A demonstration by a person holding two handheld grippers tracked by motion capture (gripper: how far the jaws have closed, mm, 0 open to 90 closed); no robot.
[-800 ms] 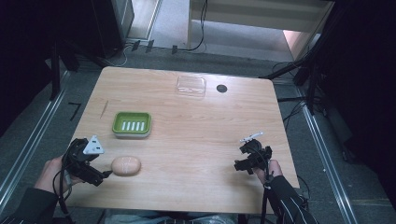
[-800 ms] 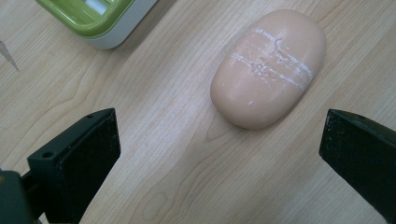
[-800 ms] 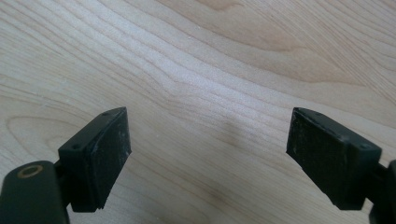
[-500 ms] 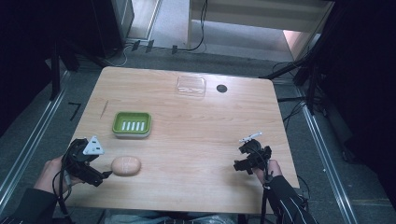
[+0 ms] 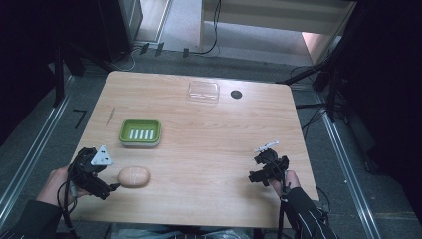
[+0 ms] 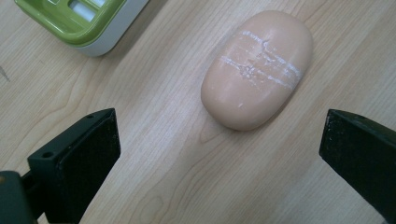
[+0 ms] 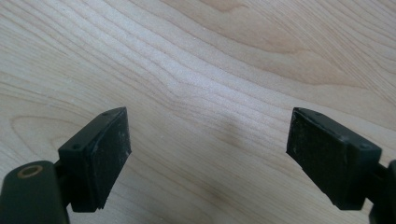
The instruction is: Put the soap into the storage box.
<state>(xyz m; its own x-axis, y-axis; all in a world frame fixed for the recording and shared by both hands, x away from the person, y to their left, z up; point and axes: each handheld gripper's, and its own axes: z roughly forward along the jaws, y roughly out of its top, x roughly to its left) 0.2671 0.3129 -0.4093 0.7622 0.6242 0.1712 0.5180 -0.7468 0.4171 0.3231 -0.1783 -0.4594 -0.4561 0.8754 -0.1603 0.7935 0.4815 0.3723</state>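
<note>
A peach oval bar of soap (image 5: 134,177) lies on the wooden table (image 5: 209,144) near its front left. My left gripper (image 5: 110,185) sits just left of it, open, jaws wide apart. In the left gripper view the soap (image 6: 258,70), scuffed with white marks, rests ahead of the open left gripper (image 6: 219,154), untouched. A green soap dish (image 5: 141,132) with a slotted insert stands behind the soap; its corner (image 6: 79,23) appears top left. My right gripper (image 5: 256,172) hovers open over bare wood at the front right, and the right gripper (image 7: 208,158) holds nothing.
A clear plastic lid or box (image 5: 204,91) lies near the table's far edge, with a small black disc (image 5: 236,93) to its right. A thin stick (image 5: 112,115) lies at the left side. Dark floor, rails and cables surround the table.
</note>
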